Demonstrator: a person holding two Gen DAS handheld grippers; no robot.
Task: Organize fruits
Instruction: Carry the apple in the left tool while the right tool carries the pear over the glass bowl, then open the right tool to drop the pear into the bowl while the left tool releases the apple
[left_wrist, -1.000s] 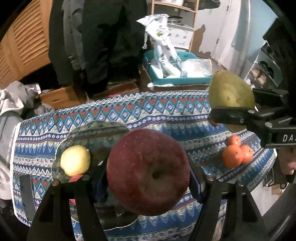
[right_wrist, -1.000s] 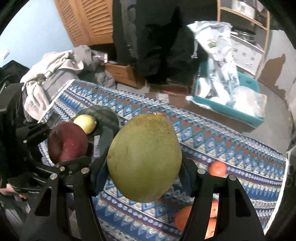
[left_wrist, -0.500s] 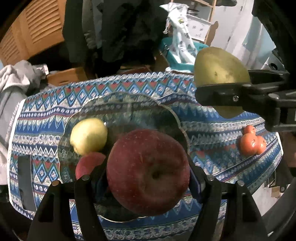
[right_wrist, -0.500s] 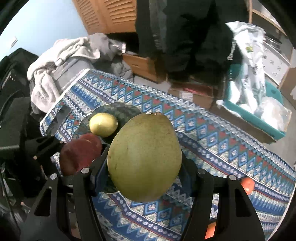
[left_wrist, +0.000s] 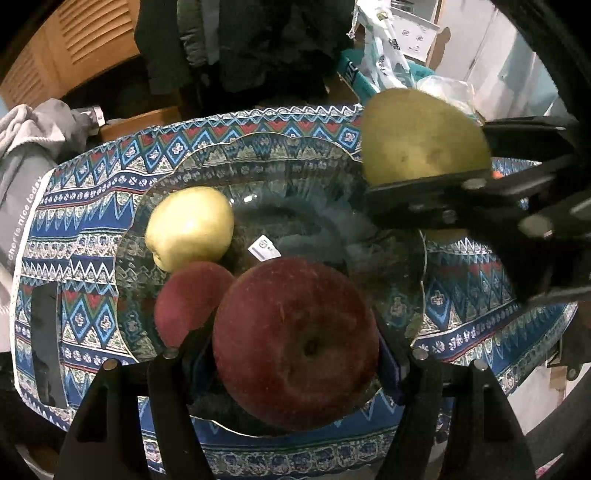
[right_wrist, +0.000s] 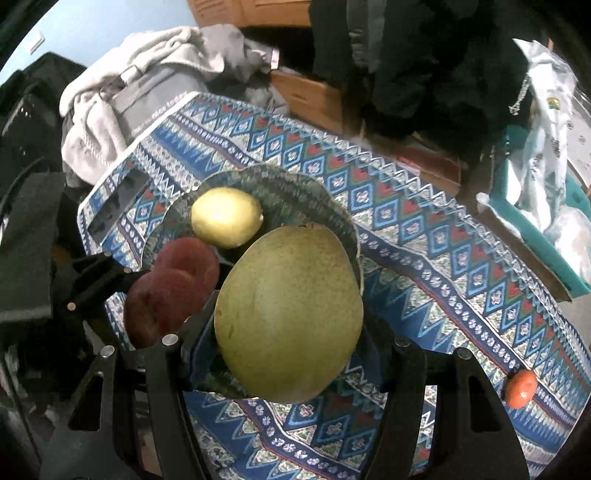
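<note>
My left gripper (left_wrist: 295, 363) is shut on a dark red apple (left_wrist: 295, 343) and holds it over the near side of a clear glass plate (left_wrist: 317, 184). A yellow apple (left_wrist: 190, 227) and a second red apple (left_wrist: 188, 295) lie on the plate's left side. My right gripper (right_wrist: 290, 345) is shut on a big green pear (right_wrist: 290, 314), held above the plate's right edge (right_wrist: 343, 218). The pear also shows in the left wrist view (left_wrist: 421, 140). The held red apple shows in the right wrist view (right_wrist: 162, 302).
The plate stands on a blue patterned tablecloth (right_wrist: 424, 251). An orange (right_wrist: 521, 387) lies on the cloth at the right. Grey clothes (right_wrist: 110, 99) are piled beyond the table's left end. A teal bin (right_wrist: 535, 229) with bags stands on the floor behind.
Both grippers have moved closer and lower over the plate with their fruit. The plate now fills the left wrist view, and the oranges have slid out of it.
</note>
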